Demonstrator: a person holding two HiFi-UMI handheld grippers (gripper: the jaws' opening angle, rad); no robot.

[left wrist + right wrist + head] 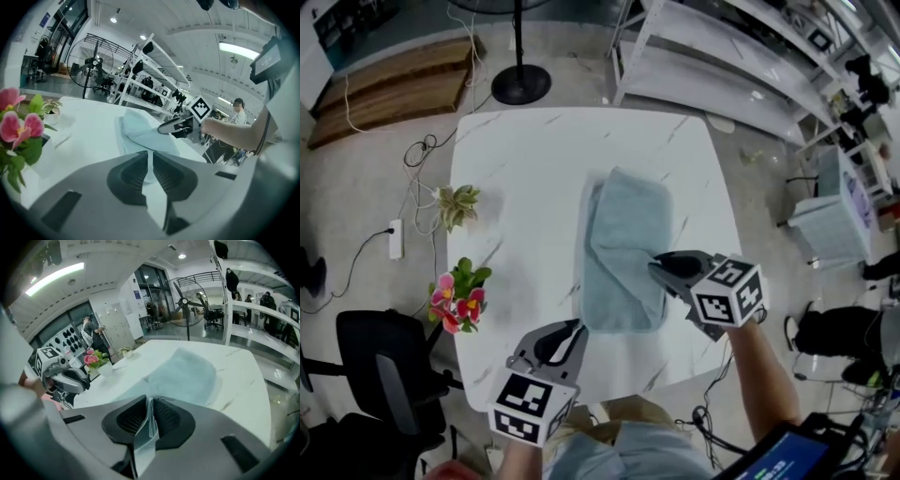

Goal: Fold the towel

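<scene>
Marble-veined white tabletop (pixel 534 169) bears a plush teal towel (pixel 623 225), pinched by the right gripper (pixel 658 268); left gripper (pixel 574 330) nearly closed.

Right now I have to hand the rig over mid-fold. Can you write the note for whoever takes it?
Left gripper: closed on the towel's near left corner, as far as its view shows.
Right gripper: closed on the near right edge, cloth pinched between its pads.
Done: towel lies as a narrow layered strip on the white table.
Left: carry the near end over the far end, release.
</scene>
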